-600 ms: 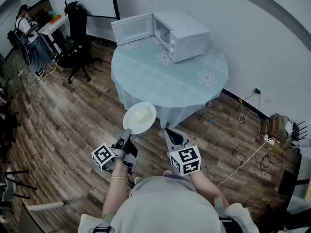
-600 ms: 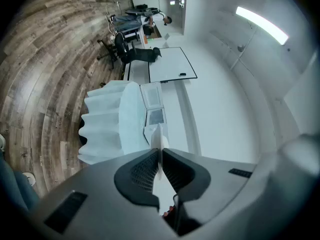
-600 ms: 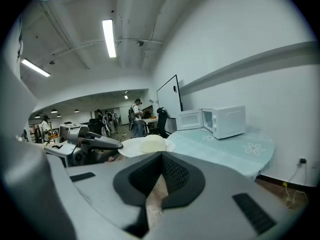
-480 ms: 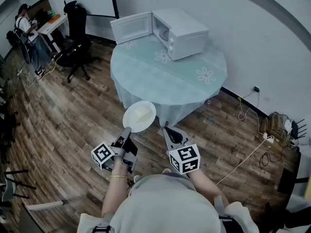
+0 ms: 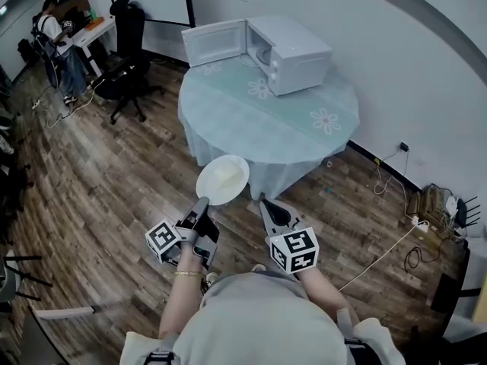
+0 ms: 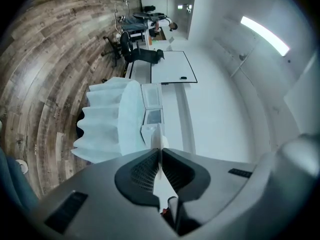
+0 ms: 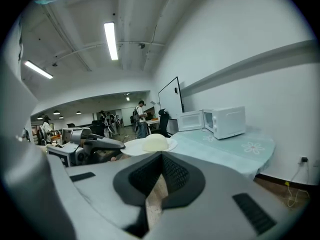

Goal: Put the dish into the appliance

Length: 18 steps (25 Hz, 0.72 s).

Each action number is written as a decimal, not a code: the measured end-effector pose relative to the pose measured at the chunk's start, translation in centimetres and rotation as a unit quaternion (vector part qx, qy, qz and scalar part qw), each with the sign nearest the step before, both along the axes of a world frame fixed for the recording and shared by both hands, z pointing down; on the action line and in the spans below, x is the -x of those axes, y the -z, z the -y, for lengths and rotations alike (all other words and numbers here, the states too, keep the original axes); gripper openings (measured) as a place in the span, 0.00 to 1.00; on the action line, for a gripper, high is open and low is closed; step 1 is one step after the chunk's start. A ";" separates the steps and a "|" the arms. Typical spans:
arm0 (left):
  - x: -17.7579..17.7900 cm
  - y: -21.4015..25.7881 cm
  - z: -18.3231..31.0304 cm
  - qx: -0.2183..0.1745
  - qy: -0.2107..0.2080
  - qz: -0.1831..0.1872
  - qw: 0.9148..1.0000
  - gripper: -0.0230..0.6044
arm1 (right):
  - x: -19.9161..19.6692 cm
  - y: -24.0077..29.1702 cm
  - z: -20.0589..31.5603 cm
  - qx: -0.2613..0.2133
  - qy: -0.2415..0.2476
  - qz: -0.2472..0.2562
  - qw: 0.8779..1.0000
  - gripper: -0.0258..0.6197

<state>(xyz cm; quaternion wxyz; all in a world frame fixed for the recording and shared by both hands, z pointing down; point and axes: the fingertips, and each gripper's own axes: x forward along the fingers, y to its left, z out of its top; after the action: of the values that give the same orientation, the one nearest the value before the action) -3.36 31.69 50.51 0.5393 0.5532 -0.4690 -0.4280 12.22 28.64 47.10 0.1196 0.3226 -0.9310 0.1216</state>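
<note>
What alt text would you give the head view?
From above: a person's left gripper pinches the rim of a round white plate of pale food; the right gripper is shut, empty. Ahead, a white microwave oven, door open, sits on a round green-clothed table.

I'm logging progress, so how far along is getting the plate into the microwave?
Done: microwave door open, plate picked up. In hand: left gripper pinches the plate's rim, short of the table. Left: carry it over and set it inside.
</note>
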 end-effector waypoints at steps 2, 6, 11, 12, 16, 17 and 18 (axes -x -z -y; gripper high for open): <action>-0.3 0.1 0.0 -0.001 0.001 -0.001 1.000 0.09 | -0.2 0.1 0.1 0.003 0.003 0.009 1.000 0.05; -0.7 0.3 0.2 -0.006 0.004 -0.006 1.000 0.08 | -0.5 0.0 0.2 0.002 0.008 0.005 1.000 0.05; -1.7 0.1 0.7 -0.008 0.011 -0.014 1.000 0.09 | -1.1 -0.5 0.5 0.007 0.012 0.005 1.000 0.05; -1.9 0.1 0.8 -0.008 0.011 -0.014 1.000 0.08 | -1.2 -0.6 0.5 0.008 0.013 0.006 1.000 0.05; -2.3 -0.1 1.5 -0.006 0.013 -0.015 1.000 0.08 | -1.6 -0.7 1.1 0.009 0.012 0.010 1.000 0.05; -2.3 -0.1 1.7 -0.006 0.014 -0.015 1.000 0.08 | -1.7 -0.7 1.3 0.010 0.012 0.011 1.000 0.05; -2.2 0.0 2.0 -0.006 0.014 -0.015 1.000 0.08 | -1.7 -0.7 1.6 0.010 0.012 0.010 1.000 0.05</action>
<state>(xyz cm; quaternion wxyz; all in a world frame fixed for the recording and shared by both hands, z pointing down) -1.11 29.67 50.55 0.5368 0.5431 -0.4666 -0.4464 13.94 27.09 47.76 0.1151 0.3090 -0.9346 0.1331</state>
